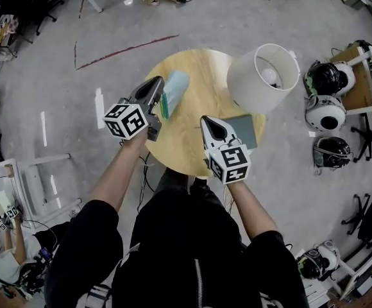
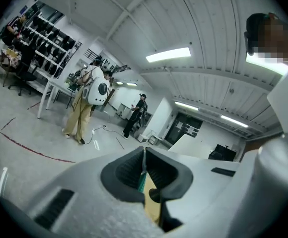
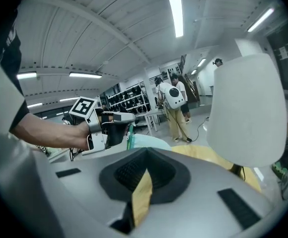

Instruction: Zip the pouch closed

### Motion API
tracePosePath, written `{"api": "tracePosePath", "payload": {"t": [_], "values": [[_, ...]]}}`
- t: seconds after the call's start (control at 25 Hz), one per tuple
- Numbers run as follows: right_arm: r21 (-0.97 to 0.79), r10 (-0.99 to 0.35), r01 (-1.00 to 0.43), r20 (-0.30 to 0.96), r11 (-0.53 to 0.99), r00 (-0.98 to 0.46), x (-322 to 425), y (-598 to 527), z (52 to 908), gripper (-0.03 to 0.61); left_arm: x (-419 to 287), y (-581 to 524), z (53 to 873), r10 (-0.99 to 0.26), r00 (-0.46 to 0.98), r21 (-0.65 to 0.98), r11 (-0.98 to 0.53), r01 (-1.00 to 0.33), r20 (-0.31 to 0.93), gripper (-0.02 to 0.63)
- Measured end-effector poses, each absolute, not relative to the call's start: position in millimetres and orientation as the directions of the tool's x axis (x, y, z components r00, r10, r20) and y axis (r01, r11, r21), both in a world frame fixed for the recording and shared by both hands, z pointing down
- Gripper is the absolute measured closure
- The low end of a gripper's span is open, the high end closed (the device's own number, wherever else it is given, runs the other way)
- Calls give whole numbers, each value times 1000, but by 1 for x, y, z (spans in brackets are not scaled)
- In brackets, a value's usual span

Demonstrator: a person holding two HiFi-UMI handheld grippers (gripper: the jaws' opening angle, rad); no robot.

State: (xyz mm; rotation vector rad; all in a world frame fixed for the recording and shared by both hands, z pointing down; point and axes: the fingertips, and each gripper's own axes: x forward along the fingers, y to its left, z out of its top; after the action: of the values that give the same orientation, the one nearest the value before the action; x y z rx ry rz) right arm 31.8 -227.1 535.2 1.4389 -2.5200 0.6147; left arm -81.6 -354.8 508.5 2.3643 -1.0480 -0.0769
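Pouch (image 1: pixel 176 87) — lengthwise away, slightly rightward

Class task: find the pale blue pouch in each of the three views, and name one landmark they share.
Head view: pouch upper centre, held by the left claw.
Left gripper view: a teal sliver between the closed jaws, lower centre.
Right gripper view: left of centre, beside the left claw.
Shared landmark: the round wooden table.

Lab/workshop: bare concrete floor (image 1: pixel 237 11) with red tape line (image 1: pixel 125 50), 3 helmets (image 1: pixel 326 79) at right edge, gear racks (image 2: pixel 44 41) upper left, strip lights (image 2: pixel 168 54) overhead.
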Motion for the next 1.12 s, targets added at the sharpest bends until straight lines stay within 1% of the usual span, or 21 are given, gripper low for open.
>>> {"api": "tracePosePath", "payload": {"t": [0.36, 0.56, 0.6, 0.64, 0.84, 1.12], "values": [[-280, -728, -778, 279, 563, -627, 5, -194, 495, 574, -70, -307, 445, -698, 715, 578, -568, -586, 38, 598], [-291, -703, -744, 249, 601, -666, -14, -177, 476, 572, -71, -273, 421, -703, 711, 583, -582, -566, -11, 598], [-296, -694, -734, 246, 611, -677, -18, -173, 472, 545, -70, -266, 418, -704, 710, 582, -585, -565, -18, 598], [-301, -686, -725, 242, 619, -686, -20, -171, 469, 543, -68, -261, 415, -704, 709, 581, -587, -563, -24, 598], [-307, -675, -713, 237, 630, -698, -27, -163, 457, 484, -59, -237, 409, -702, 712, 572, -595, -564, -29, 598], [-282, -644, -706, 290, 650, -708, -42, -156, 464, 459, -50, -214, 416, -706, 709, 546, -594, -591, -1, 598]]}}
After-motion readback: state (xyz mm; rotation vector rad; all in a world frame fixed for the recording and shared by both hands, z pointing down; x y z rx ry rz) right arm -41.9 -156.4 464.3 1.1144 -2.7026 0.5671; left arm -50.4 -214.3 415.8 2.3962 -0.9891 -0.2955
